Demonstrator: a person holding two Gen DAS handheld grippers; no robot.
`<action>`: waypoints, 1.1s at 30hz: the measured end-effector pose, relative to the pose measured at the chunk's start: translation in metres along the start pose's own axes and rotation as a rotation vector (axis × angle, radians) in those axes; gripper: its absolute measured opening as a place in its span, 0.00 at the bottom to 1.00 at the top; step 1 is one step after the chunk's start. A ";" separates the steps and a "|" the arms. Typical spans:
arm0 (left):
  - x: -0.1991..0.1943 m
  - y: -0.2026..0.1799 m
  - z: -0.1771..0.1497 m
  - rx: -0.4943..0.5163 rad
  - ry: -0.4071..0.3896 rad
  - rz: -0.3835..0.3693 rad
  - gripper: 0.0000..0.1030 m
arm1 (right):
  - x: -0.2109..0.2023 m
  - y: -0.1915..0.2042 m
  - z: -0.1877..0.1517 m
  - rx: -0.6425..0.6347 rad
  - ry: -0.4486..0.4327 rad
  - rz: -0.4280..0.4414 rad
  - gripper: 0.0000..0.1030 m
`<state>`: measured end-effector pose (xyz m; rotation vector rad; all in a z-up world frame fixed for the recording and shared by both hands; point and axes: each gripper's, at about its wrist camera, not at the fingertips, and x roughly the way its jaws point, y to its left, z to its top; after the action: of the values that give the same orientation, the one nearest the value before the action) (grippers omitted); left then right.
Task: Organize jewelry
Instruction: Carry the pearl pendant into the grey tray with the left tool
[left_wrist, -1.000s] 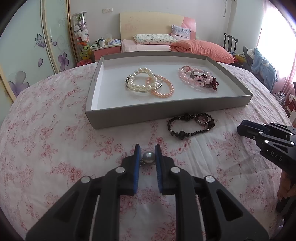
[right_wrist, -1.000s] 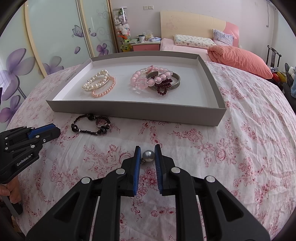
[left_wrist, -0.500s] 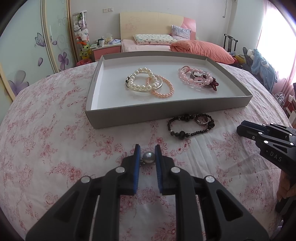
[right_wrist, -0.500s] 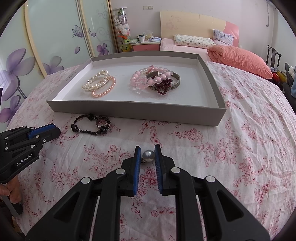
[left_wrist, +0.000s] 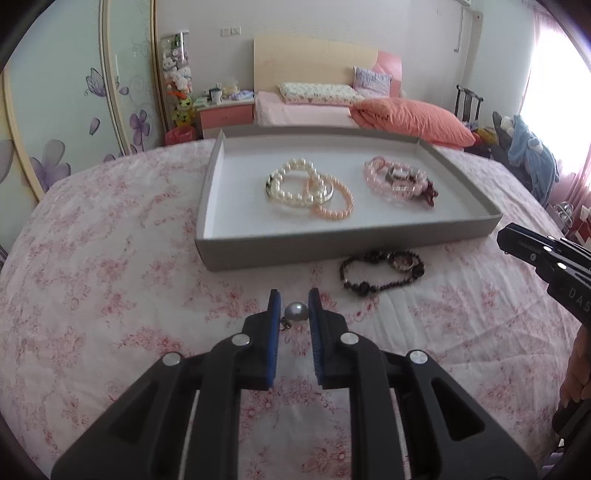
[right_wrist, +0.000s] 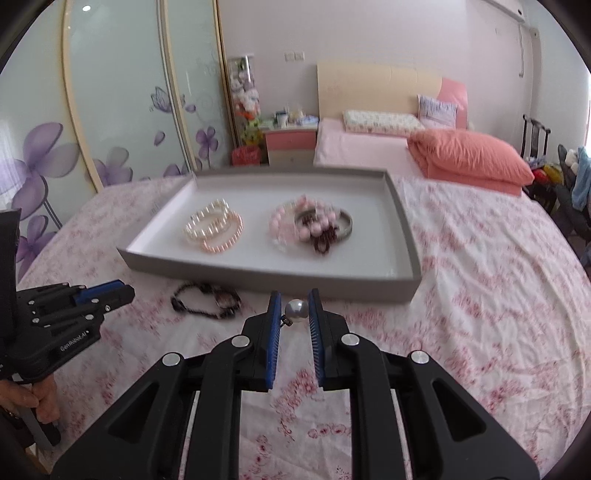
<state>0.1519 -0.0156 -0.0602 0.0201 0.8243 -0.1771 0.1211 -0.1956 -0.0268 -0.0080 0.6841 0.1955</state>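
Left gripper (left_wrist: 293, 301): jaws nearly closed, blue pads pinching a grey pearl bead (left_wrist: 296, 311) near the fingertips; a small metal link hangs off the bead's lower left side against the left pad. Right gripper (right_wrist: 293, 301): same narrow gap, pads clamped on a white pearl bead (right_wrist: 296, 309) in the same spot, with its own small link at lower left. Grey tray (left_wrist: 332, 243) sits on the pink floral bedspread (left_wrist: 110, 295), ahead of both grippers. Inside it, to the left, white pearl bracelets (left_wrist: 291, 182) overlap a peach bead bracelet (left_wrist: 332, 203); to the right, a heap of pink bead bracelets (left_wrist: 395, 177) with a dark red piece at its edge. Dark beaded bracelet (left_wrist: 380, 269) lies on the bedspread just outside the tray's near wall, right of the left fingers and apart from them; in the right wrist view it lies left of the fingers. That view is motion-blurred, so what kind of pieces lie in the pink heap is uncertain. Against a second ago: right wrist view now shows the tray and dark bracelet lower in frame and more of the far room, so the right gripper has risen and tilted up; left wrist view is nearly unchanged. Both grips match the earlier frames.
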 end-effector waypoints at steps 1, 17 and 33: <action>-0.005 -0.001 0.002 0.000 -0.020 0.003 0.16 | -0.005 0.003 0.004 -0.008 -0.025 -0.003 0.16; -0.066 -0.017 0.035 0.006 -0.288 0.069 0.16 | -0.048 0.023 0.031 -0.039 -0.343 -0.026 0.16; -0.066 -0.021 0.050 0.000 -0.323 0.062 0.16 | -0.047 0.018 0.040 -0.006 -0.371 -0.028 0.16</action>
<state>0.1410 -0.0303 0.0229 0.0168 0.5009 -0.1182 0.1069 -0.1833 0.0350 0.0126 0.3131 0.1664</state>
